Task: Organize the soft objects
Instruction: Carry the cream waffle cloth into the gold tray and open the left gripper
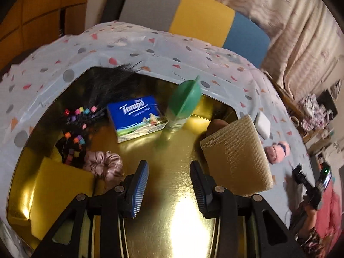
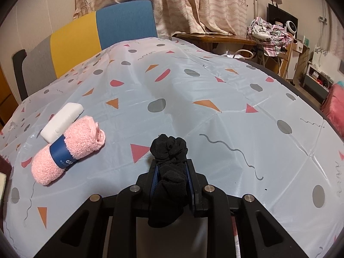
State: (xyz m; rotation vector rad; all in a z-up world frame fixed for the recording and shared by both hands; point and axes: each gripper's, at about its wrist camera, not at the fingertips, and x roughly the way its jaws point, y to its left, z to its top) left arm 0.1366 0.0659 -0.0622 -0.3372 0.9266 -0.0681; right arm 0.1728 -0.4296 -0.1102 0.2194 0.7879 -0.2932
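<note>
Left wrist view — close, steeply down into the gold tray. Right wrist view — low across the tablecloth. Shared: pink towel roll, white block.

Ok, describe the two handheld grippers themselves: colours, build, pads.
Both look alike. The left gripper has a black plastic frame with triangular cut-outs, round silver pivot pins and two fingers faced with blue ribbed pads. The right gripper has the same black frame, silver pins and blue pad edges. No cables or markings show on either.
</note>
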